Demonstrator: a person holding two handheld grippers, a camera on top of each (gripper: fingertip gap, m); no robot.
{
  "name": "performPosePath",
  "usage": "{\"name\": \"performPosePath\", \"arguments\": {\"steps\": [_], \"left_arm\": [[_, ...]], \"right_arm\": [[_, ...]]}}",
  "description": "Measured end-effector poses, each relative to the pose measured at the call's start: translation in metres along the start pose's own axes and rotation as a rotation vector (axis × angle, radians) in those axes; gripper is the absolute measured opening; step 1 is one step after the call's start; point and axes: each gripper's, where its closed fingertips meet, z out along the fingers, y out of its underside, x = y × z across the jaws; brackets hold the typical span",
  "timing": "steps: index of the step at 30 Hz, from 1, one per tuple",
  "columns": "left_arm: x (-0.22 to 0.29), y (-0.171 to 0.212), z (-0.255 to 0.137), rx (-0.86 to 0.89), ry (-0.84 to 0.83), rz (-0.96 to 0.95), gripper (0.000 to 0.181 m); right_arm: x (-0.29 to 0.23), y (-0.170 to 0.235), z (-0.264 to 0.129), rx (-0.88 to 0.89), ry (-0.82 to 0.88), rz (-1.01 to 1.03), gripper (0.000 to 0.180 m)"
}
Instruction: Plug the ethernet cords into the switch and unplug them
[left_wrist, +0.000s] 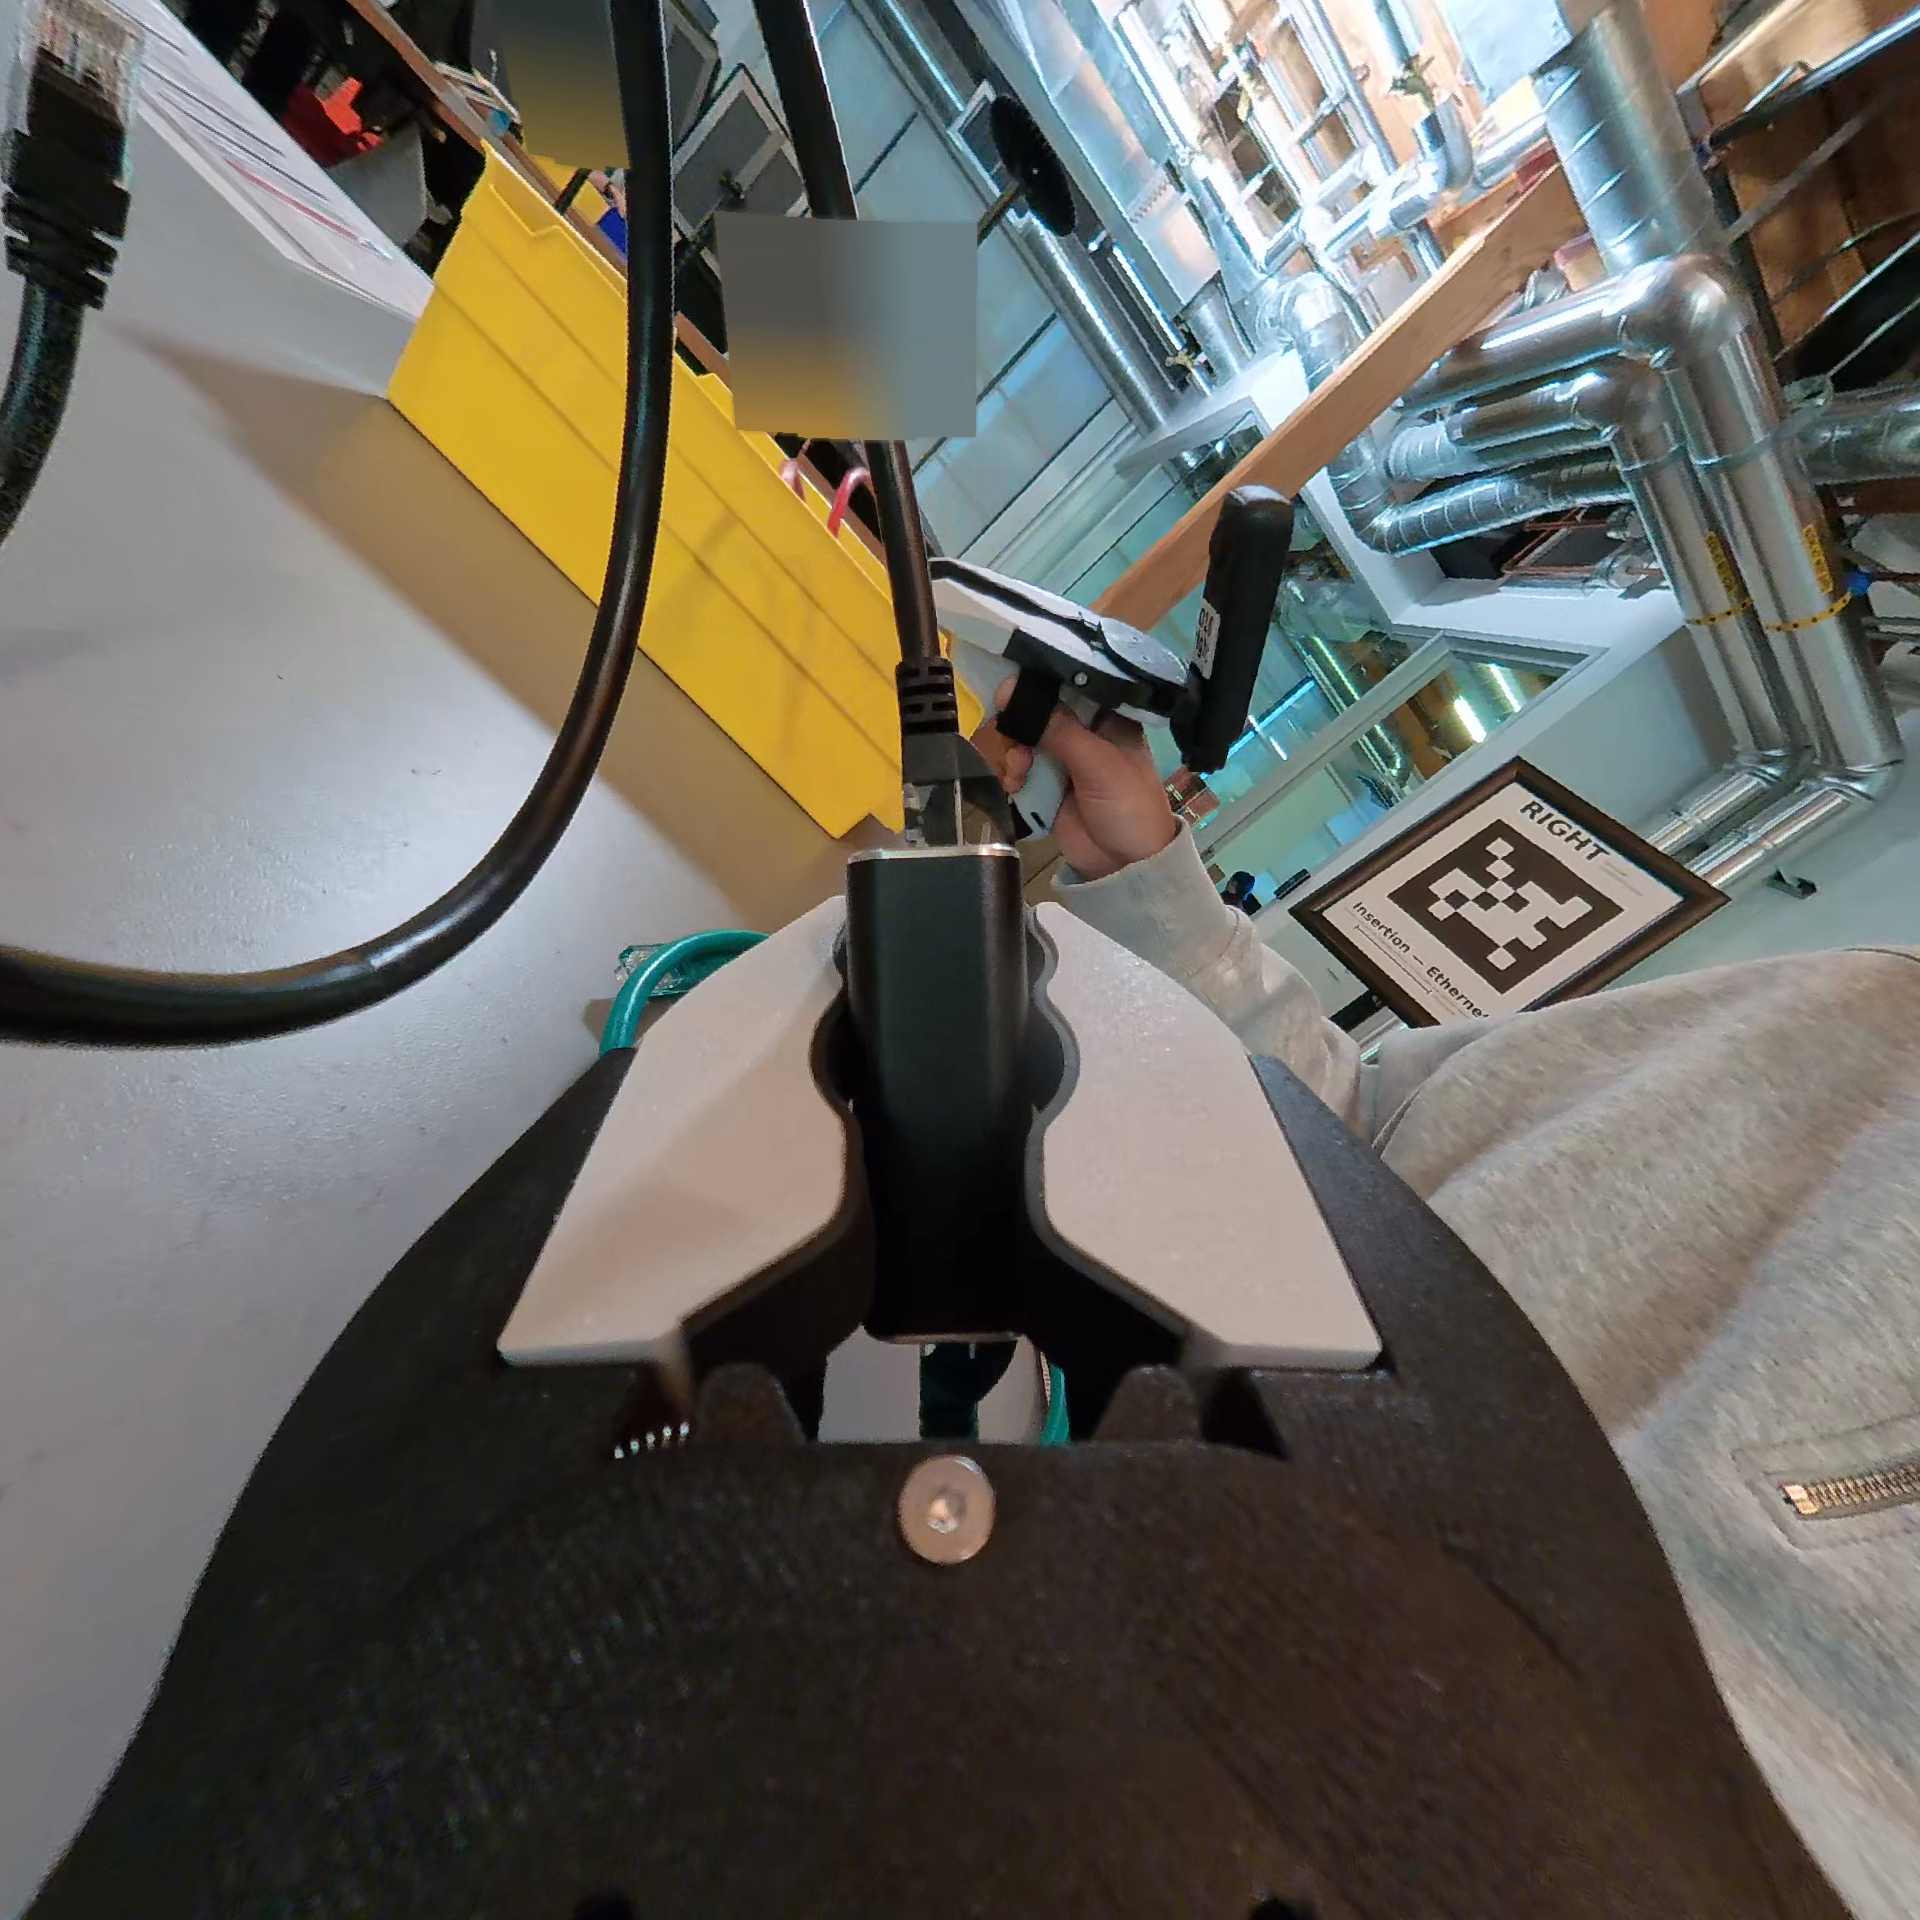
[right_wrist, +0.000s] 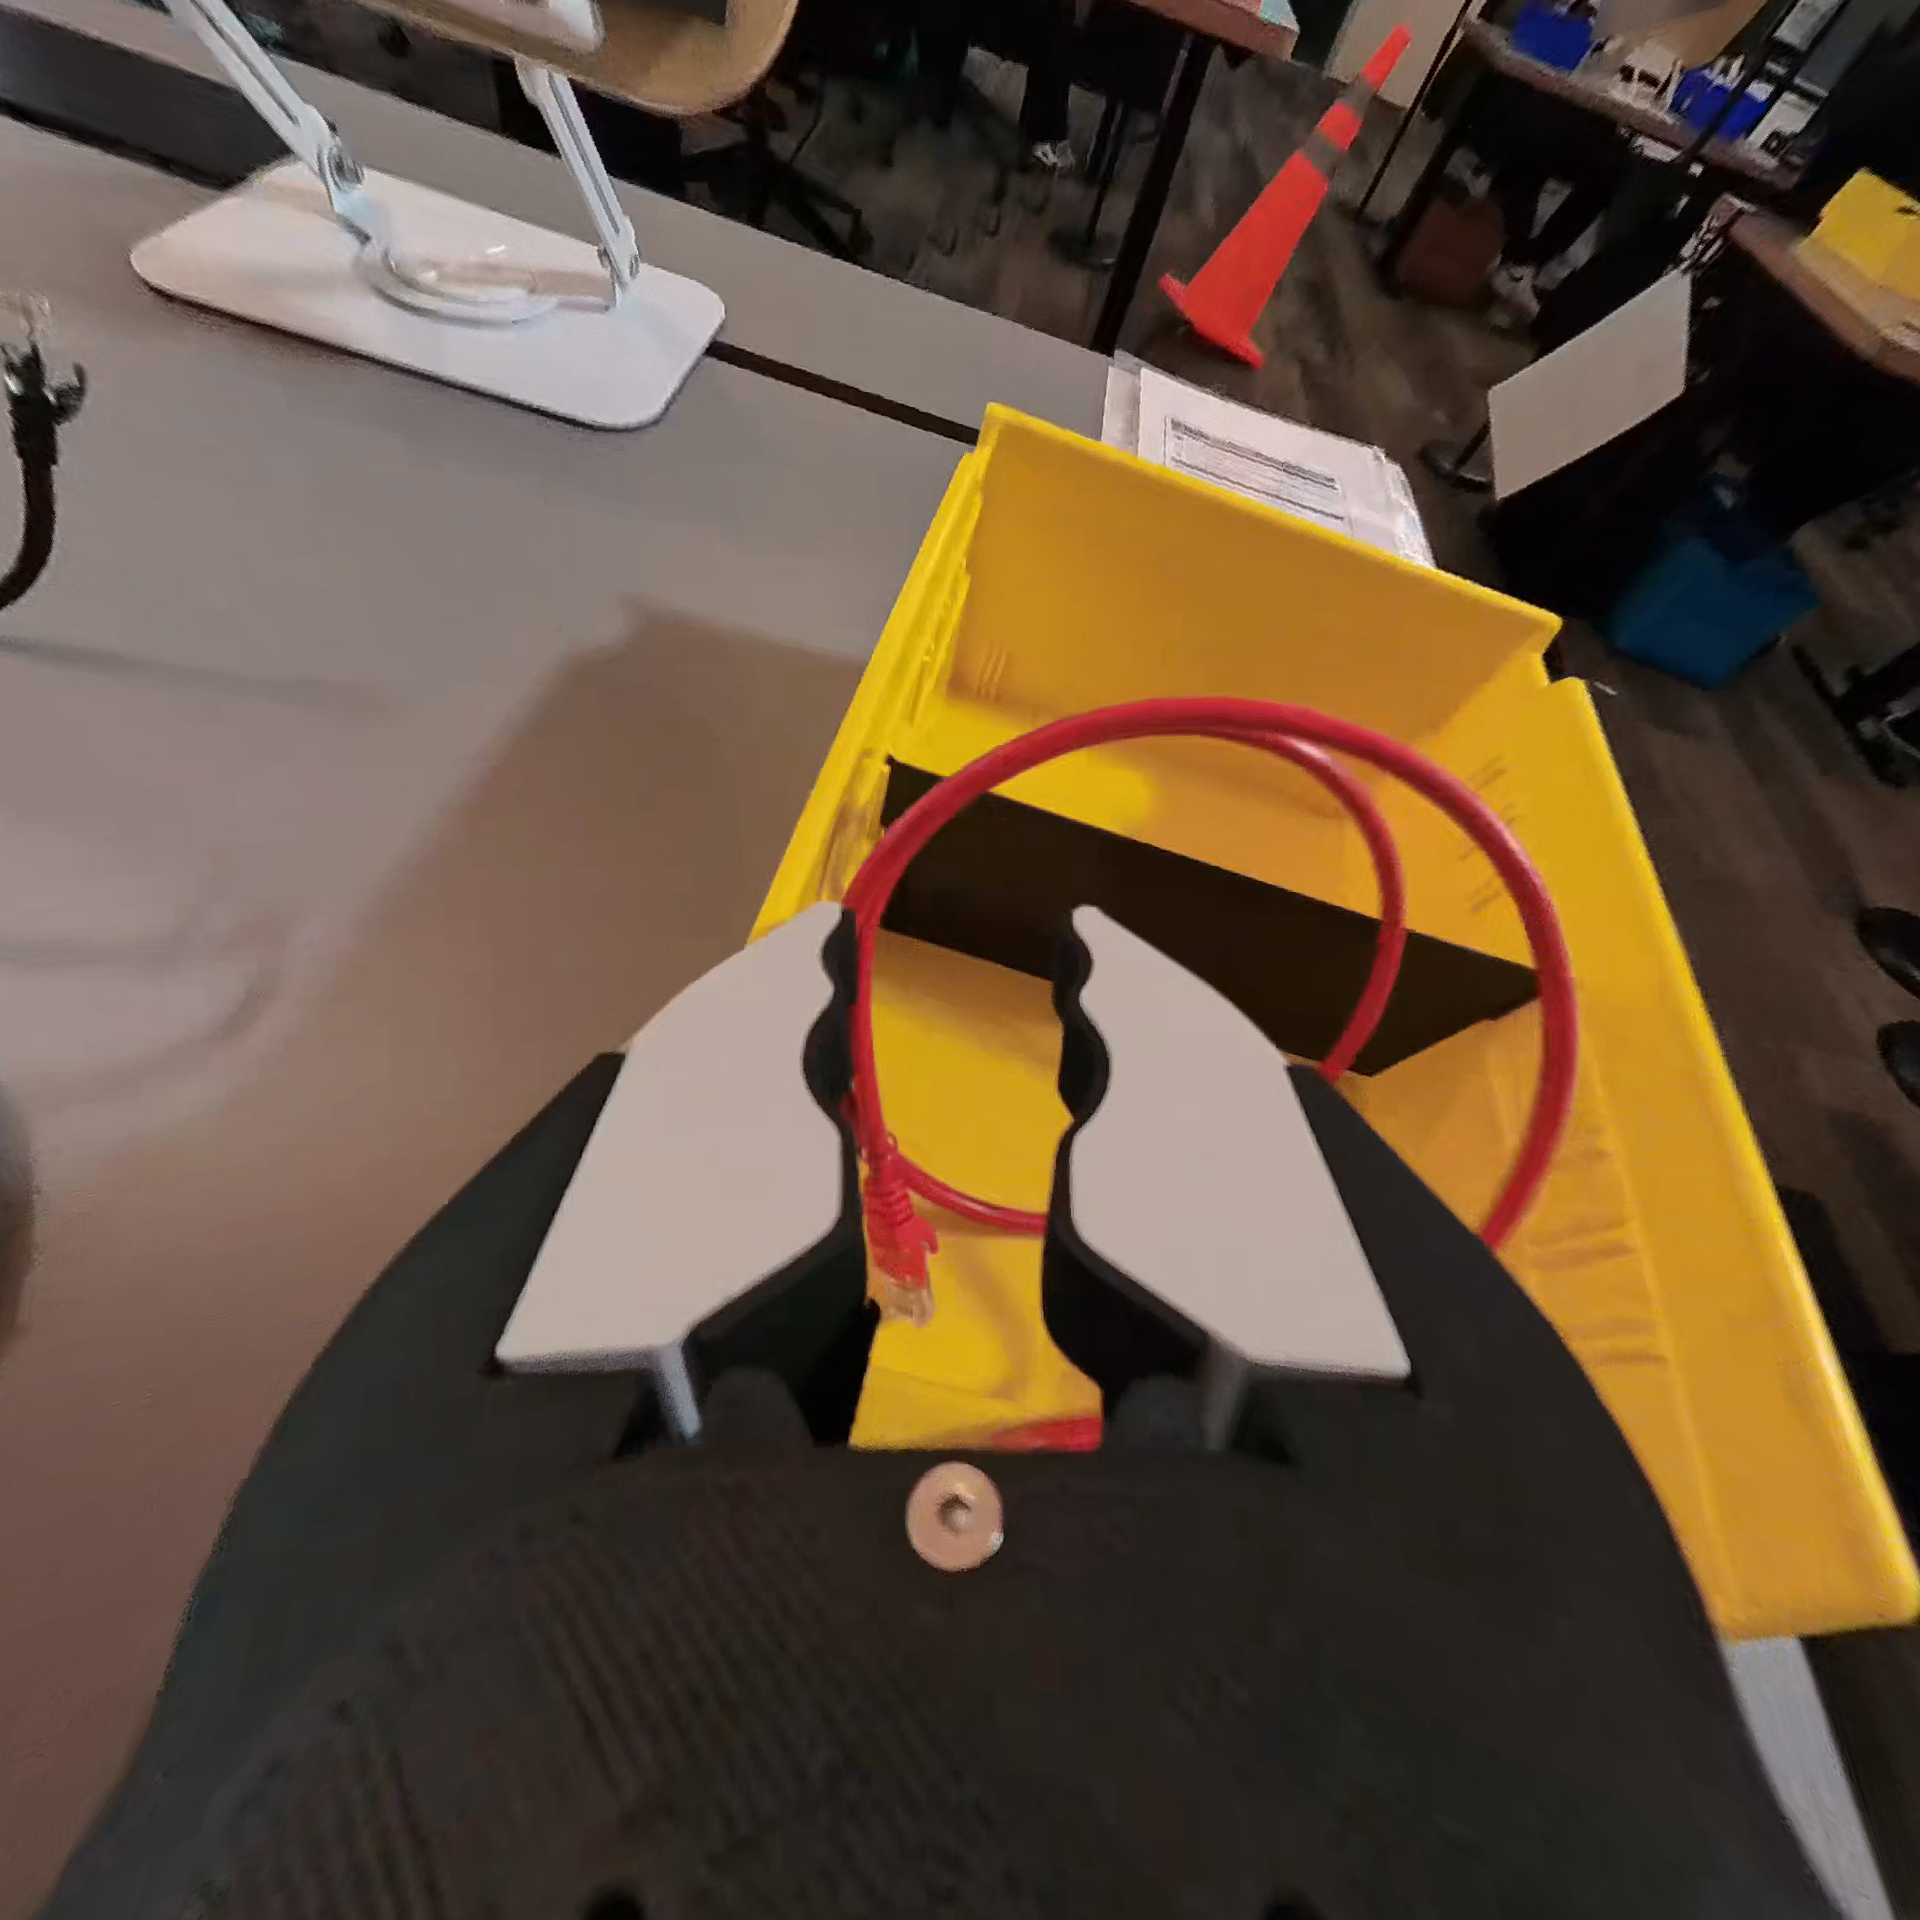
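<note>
My left gripper (left_wrist: 935, 914) is shut on a black switch (left_wrist: 930, 1091), held on end above the table. A black ethernet cord (left_wrist: 613, 623) is plugged into the switch's top and loops left; its free plug (left_wrist: 73, 156) hangs at the upper left. A green cord (left_wrist: 665, 971) lies behind the left finger. My right gripper (right_wrist: 956, 925) is open and empty above a yellow bin (right_wrist: 1226, 582). A red ethernet cord (right_wrist: 1455, 821) lies coiled in the bin, its plug (right_wrist: 899, 1247) between my fingers, lower down. The right gripper also shows in the left wrist view (left_wrist: 1081, 655).
The yellow bin (left_wrist: 582, 416) stands on the grey table (left_wrist: 260, 727) with a black divider (right_wrist: 1195, 925) inside. A white lamp base (right_wrist: 436, 301) sits at the back left, papers (right_wrist: 1268, 468) behind the bin. A framed marker sign (left_wrist: 1496, 904) stands to the right. An orange cone (right_wrist: 1268, 218) is on the floor.
</note>
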Motion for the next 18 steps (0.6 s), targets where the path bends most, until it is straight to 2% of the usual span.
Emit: {"name": "performPosePath", "arguments": {"steps": [3, 7, 13, 16, 18], "left_arm": [[0.0, 0.0, 0.0, 0.0, 0.002, -0.003, 0.025], [0.0, 0.001, 0.0, -0.004, -0.003, 0.003, 0.025], [-0.001, 0.0, 0.0, 0.001, -0.049, 0.046, 0.026], [-0.001, 0.0, 0.0, 0.0, -0.056, 0.057, 0.026], [-0.001, 0.0, 0.0, 0.0, -0.056, 0.06, 0.026]], "right_arm": [[0.003, -0.01, -0.006, 0.071, -0.032, 0.069, 0.038], [-0.005, -0.032, -0.018, 0.227, -0.083, 0.076, 0.031], [-0.036, -0.058, -0.034, 0.385, -0.07, -0.119, 0.022], [-0.073, -0.072, -0.045, 0.467, -0.107, -0.222, 0.017], [-0.109, -0.079, -0.052, 0.51, -0.194, -0.248, 0.016]]}}
